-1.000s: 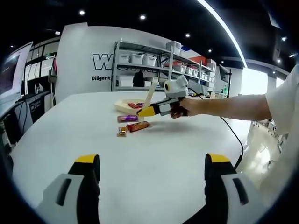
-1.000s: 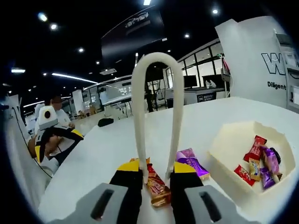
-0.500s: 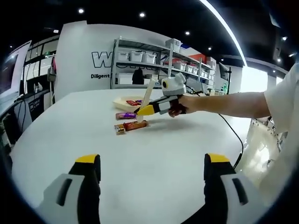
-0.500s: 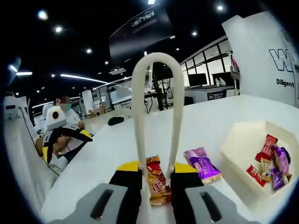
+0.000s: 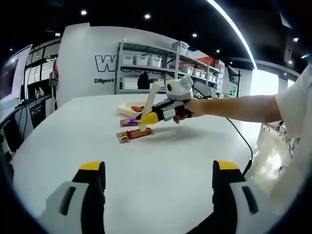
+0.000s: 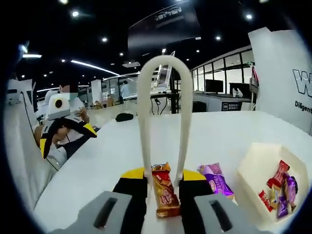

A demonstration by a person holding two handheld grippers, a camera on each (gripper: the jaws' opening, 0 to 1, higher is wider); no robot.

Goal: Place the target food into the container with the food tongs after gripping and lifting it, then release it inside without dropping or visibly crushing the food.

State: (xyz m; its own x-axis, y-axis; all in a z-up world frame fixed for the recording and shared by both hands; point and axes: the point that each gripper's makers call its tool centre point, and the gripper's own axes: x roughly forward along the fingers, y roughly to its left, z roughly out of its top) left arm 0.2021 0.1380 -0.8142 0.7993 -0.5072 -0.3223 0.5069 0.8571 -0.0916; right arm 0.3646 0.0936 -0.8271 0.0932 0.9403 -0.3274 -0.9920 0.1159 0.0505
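The left gripper (image 5: 152,195) hung open and idle over the table (image 5: 161,156). The right gripper (image 6: 163,181) held the tongs (image 6: 164,117), tips apart astride the red bar (image 6: 165,195), left of the purple bar (image 6: 216,181) and tray (image 6: 253,168). Gripping step, I judged; next, a gentle squeeze, then lift.

A large open-plan lab or tech office: a broad white counter (image 5: 97,141) below, metal shelving (image 5: 161,68) stacked with white storage bins at upper centre, a white wall with big lettering (image 5: 105,63) upper left, recessed ceiling spotlights, glass-walled rooms with monitors (image 6: 214,85) at centre right.
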